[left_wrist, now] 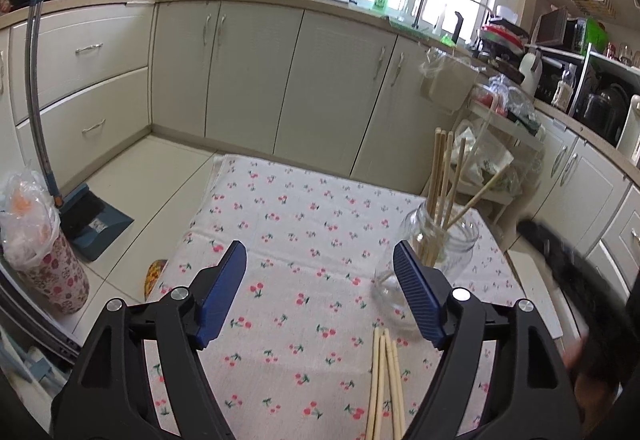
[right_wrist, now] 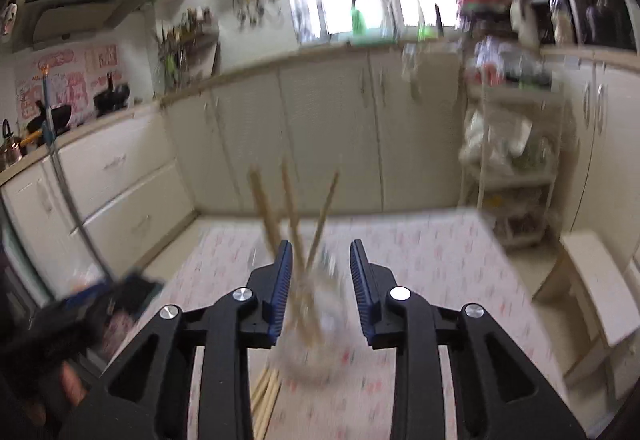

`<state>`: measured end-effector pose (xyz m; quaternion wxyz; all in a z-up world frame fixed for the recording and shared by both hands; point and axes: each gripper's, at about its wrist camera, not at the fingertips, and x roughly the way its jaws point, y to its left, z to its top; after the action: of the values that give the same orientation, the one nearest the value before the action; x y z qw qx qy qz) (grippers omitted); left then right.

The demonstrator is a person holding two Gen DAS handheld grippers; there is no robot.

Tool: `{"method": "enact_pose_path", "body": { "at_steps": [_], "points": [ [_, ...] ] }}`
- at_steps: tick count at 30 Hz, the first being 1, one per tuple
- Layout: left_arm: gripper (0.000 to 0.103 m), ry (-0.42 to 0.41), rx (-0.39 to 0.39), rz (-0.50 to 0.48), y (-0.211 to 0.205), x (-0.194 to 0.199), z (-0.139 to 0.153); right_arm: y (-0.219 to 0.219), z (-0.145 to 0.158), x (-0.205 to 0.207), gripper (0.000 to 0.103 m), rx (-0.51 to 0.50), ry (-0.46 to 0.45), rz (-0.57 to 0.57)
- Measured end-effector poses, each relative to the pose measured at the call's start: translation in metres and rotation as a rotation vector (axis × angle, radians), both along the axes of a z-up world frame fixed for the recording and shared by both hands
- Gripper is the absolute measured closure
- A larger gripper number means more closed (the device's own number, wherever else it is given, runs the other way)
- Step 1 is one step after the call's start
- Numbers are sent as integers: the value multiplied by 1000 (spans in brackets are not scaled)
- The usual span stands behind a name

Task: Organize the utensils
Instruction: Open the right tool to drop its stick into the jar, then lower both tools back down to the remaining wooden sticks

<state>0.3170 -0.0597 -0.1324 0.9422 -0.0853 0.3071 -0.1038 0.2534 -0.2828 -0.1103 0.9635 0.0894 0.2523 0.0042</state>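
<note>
A clear glass jar [left_wrist: 430,252] stands on the cherry-print tablecloth [left_wrist: 304,240] and holds several wooden chopsticks [left_wrist: 442,176]. More loose chopsticks [left_wrist: 386,388] lie flat on the cloth in front of it. My left gripper [left_wrist: 320,268] is open and empty, just left of the jar and above the cloth. The right wrist view is motion-blurred: my right gripper [right_wrist: 320,268] is open and empty, with the jar [right_wrist: 316,324] and its chopsticks [right_wrist: 292,208] between and below its fingers. Loose chopsticks [right_wrist: 266,396] show at the lower left.
Kitchen cabinets [left_wrist: 248,72] run behind the table. A broom and dustpan [left_wrist: 92,220] and a floral bin with a bag [left_wrist: 44,260] stand on the floor to the left. A wire rack with bags [left_wrist: 500,144] and a stool [right_wrist: 592,292] stand to the right.
</note>
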Motion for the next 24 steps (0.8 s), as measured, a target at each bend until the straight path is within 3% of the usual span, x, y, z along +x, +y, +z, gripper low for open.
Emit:
{"method": "enact_pose_path", "body": {
  "at_steps": [3, 10, 24],
  "points": [
    [30, 44, 32, -3, 0, -3, -9, 11, -37, -19, 80, 69, 195, 82],
    [30, 132, 113, -29, -5, -15, -31, 39, -86, -12, 89, 58, 370, 143],
    [28, 183, 151, -56, -10, -19, -48, 57, -102, 3, 90, 6, 428, 156]
  ]
}}
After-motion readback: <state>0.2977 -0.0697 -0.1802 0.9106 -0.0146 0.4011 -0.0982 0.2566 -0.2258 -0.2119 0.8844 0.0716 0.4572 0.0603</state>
